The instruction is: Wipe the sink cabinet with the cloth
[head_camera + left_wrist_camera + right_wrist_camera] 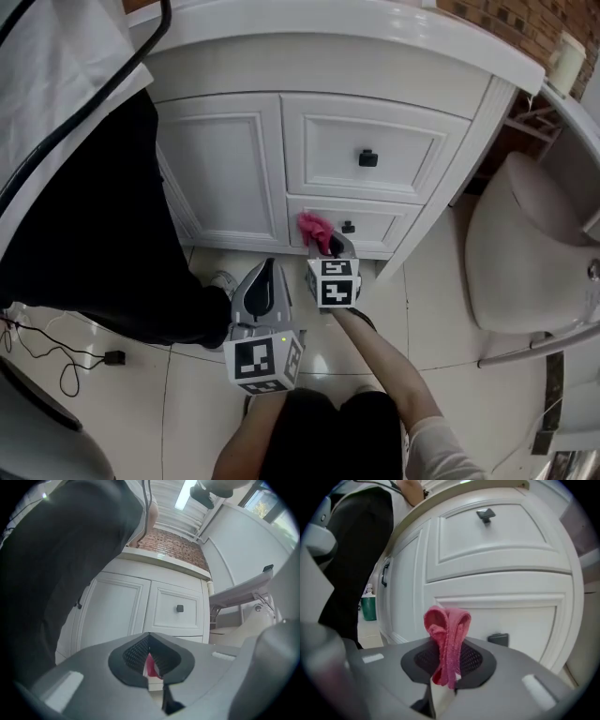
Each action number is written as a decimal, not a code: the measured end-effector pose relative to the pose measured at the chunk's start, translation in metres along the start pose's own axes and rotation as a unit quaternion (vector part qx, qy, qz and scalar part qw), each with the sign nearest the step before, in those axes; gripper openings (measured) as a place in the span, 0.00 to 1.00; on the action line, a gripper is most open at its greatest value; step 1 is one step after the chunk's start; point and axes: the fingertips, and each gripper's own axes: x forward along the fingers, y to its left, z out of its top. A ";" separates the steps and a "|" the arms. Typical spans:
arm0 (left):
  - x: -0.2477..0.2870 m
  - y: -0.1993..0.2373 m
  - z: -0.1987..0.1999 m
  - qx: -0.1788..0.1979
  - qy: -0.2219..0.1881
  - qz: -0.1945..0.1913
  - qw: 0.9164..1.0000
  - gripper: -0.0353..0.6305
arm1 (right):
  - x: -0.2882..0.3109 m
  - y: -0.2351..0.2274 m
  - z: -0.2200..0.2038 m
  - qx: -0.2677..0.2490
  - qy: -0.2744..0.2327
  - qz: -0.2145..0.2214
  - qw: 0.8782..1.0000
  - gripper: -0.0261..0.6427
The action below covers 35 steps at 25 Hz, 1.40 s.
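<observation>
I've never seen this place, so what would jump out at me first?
The bright pink cloth stands out most, pinched in the right gripper close in front of the lower drawer. Behind it stands the big white sink cabinet, whose two drawers each carry a small black knob.

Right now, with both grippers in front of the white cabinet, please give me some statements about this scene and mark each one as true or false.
1. The right gripper has its jaws shut on the pink knitted cloth. True.
2. The left gripper holds a second cloth. False: its jaws are together with nothing between them.
3. The upper drawer and the lower drawer of the white sink cabinet each carry a black square knob. True.
4. The pink cloth is held up at the upper drawer. False: it is in front of the lower drawer, just left of that drawer's knob in the head view.
</observation>
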 end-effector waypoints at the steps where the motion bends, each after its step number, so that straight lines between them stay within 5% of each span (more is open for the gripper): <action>1: 0.000 -0.001 -0.002 -0.002 0.003 -0.001 1.000 0.07 | -0.006 -0.015 -0.001 0.006 0.000 -0.016 1.000 0.14; 10: -0.006 -0.006 -0.004 0.005 0.010 0.001 1.000 0.07 | -0.055 -0.083 -0.008 0.006 -0.003 -0.077 0.997 0.14; 15: -0.006 -0.012 -0.006 0.013 0.014 0.000 1.000 0.07 | -0.079 -0.175 -0.019 0.059 0.001 -0.170 0.984 0.14; 23: -0.003 -0.019 -0.009 0.023 0.016 -0.004 1.000 0.07 | -0.124 -0.253 -0.043 0.077 0.014 -0.250 0.965 0.14; 27: 0.008 -0.025 -0.011 0.027 0.002 -0.020 0.999 0.07 | -0.125 -0.225 -0.035 0.074 -0.006 -0.220 0.973 0.14; 35: 0.049 -0.002 -0.024 0.049 -0.004 -0.028 0.998 0.07 | -0.052 -0.038 -0.049 0.051 -0.002 -0.041 0.998 0.14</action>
